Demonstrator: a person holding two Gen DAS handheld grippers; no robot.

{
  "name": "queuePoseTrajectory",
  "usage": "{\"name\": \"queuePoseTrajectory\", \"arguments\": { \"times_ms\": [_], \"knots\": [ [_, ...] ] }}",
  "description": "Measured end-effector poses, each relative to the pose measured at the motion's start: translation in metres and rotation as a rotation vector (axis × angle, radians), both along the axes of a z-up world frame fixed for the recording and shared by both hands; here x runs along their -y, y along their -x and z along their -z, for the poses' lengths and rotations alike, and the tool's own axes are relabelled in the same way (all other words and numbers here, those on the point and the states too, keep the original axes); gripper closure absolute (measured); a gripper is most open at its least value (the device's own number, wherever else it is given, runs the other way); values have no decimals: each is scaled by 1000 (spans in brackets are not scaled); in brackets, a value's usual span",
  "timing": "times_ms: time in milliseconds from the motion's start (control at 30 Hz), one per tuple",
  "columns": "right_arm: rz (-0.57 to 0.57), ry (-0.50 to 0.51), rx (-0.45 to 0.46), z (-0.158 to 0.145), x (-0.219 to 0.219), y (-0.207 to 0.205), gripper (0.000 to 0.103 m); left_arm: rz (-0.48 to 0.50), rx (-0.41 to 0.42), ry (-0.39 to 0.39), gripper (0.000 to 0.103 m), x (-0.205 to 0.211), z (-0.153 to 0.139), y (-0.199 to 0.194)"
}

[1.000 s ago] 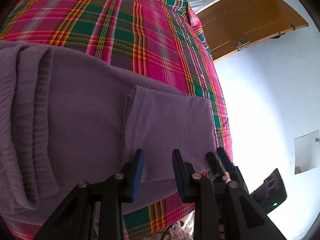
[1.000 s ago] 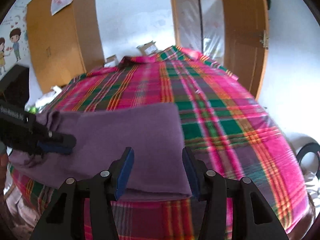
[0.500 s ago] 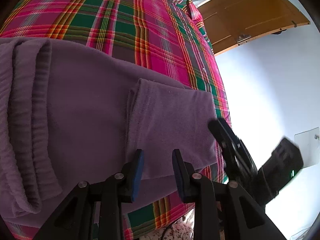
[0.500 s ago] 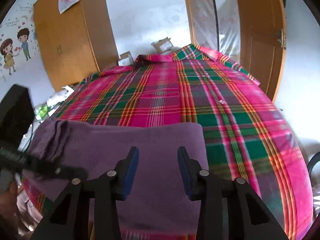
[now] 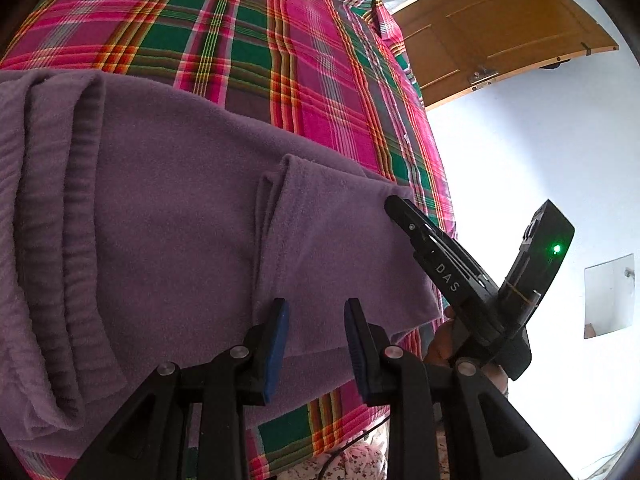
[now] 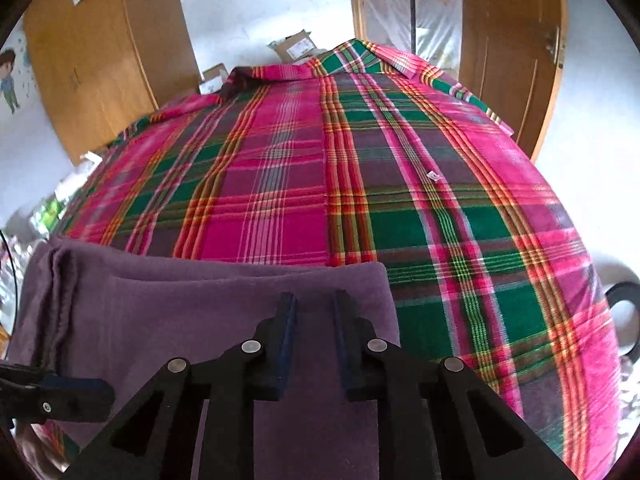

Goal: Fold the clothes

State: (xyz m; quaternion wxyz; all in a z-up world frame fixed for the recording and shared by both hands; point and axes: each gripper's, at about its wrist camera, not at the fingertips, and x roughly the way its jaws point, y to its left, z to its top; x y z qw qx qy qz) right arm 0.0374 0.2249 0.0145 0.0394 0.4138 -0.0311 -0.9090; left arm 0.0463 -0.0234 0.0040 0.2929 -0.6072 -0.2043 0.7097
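A purple garment [image 5: 168,216] is spread across the lower half of both views on a plaid bedspread [image 6: 360,184]. The left gripper [image 5: 314,320] is held apart over the folded part's near edge, nothing between its pads. The right gripper [image 6: 314,320] is likewise parted above the cloth. Cardboard boxes [image 6: 294,46] are seen at upper centre; their contents cannot be told.

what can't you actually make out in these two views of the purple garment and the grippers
- Purple garment, left wrist view: left side and near hem cut off by the lens edge and the left gripper.
- Garment's near edge, right wrist view: covered by the right gripper, so what its narrow jaws reach is unclear.
- What kind of garment it is: folded over, unclear.
- Hand holding the right gripper: mostly behind the tool.
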Motion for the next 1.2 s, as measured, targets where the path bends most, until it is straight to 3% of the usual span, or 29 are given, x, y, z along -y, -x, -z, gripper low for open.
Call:
{"name": "queuePoseTrajectory", "arguments": {
  "times_ms": [100, 200, 433, 533, 633, 800, 933, 1200],
  "knots": [
    [-39, -14, -33, -8, 14, -3, 83, -3, -8, 3, 74, -2, -1, -1],
    [-76, -17, -8, -2, 27, 1, 83, -8, -17, 7, 74, -1, -4, -2],
    [-50, -59, 24, -1, 37, 7, 82, -26, -37, 17, 74, 10, -12, -8],
    [-119, -30, -35, -12, 51, -2, 83, -44, -62, 20, 74, 16, -19, -13],
    [-179, 0, -20, -9, 67, -2, 83, -61, -76, 15, 74, 24, -26, -15],
    [-172, -61, -1, 6, 84, 3, 82, -99, -86, 24, 73, 39, -29, -17],
    [-169, -48, 10, 2, 83, 2, 82, -125, -92, 23, 73, 50, -30, -17],
    [-242, -57, -54, -6, 98, -26, 82, -188, -99, 9, 73, 70, -32, -15]
  ]
}}
